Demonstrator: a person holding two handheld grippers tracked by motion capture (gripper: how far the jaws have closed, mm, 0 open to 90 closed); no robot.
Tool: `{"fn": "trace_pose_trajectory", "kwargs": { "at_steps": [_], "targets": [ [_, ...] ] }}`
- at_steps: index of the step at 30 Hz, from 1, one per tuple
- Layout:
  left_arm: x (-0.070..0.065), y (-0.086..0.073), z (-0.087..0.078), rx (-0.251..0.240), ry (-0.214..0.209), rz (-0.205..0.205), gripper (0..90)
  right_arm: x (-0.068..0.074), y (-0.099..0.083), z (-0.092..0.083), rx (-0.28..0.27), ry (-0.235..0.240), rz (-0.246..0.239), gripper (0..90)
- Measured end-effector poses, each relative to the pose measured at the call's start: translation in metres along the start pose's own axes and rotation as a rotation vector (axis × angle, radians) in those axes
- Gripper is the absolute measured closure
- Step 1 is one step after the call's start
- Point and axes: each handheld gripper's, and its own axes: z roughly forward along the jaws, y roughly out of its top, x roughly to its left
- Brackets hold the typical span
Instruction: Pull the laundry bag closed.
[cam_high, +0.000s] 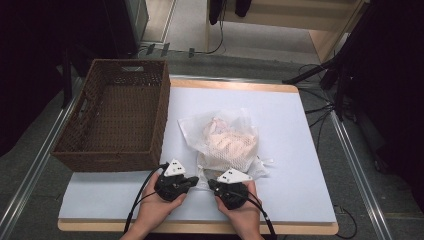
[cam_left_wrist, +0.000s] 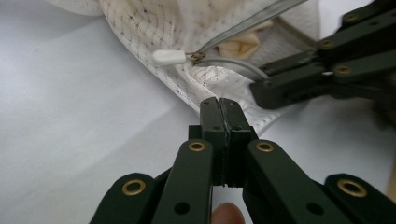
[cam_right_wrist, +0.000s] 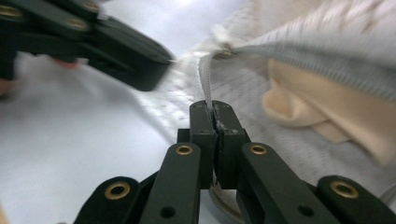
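No legible text, label, brand, number or sign appears in any view; the surfaces shown carry no readable lettering.

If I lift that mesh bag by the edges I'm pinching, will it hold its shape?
Probably not. The mesh bag lies crumpled and creased, so expect sag. Its zipper is partly open, so the peach cloth inside may slide out. It looks light.
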Motion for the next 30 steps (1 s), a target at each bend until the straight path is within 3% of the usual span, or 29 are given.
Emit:
{"fn": "trace_pose_trajectory", "kwargs": {
  "at_steps": [5, 10, 12, 14, 17, 21, 25, 27, 30],
  "targets": [
    [-0.003, -0.007, -0.005, -0.006, -0.048, -0.001, 90.0, -0.001, 0.003, 0.004, -0.002, -0.006, 0.000, 89.0],
    [0.002, -0.009, -0.004, 0.003, -0.057, -0.012, 86.5, 0.000, 0.005, 0.006, -0.003, -0.017, -0.015, 89.1],
    [0.007, -0.010, -0.008, -0.005, -0.051, -0.030, 82.0, -0.001, 0.004, 0.006, -0.002, -0.019, -0.015, 89.3],
    [0.013, -0.010, -0.013, -0.026, -0.039, -0.061, 82.8, -0.001, 0.004, 0.006, -0.004, -0.016, -0.014, 89.3],
    [0.020, -0.007, -0.015, -0.048, -0.010, -0.124, 89.9, -0.001, 0.004, 0.006, -0.004, -0.014, -0.009, 89.3],
    [0.019, -0.006, -0.009, -0.038, 0.010, -0.143, 89.7, -0.002, 0.004, 0.006, -0.004, -0.013, -0.008, 89.3],
    [0.019, -0.002, -0.002, -0.032, -0.002, -0.174, 71.6, -0.002, 0.004, 0.006, -0.005, -0.013, -0.009, 89.3],
    [0.020, -0.001, 0.001, -0.030, 0.016, -0.179, 65.1, -0.001, 0.004, 0.006, -0.004, -0.015, -0.011, 89.3],
    [0.021, 0.000, 0.000, -0.021, 0.068, -0.147, 74.4, -0.002, 0.004, 0.006, -0.005, -0.014, -0.010, 89.3]
  ]
}}
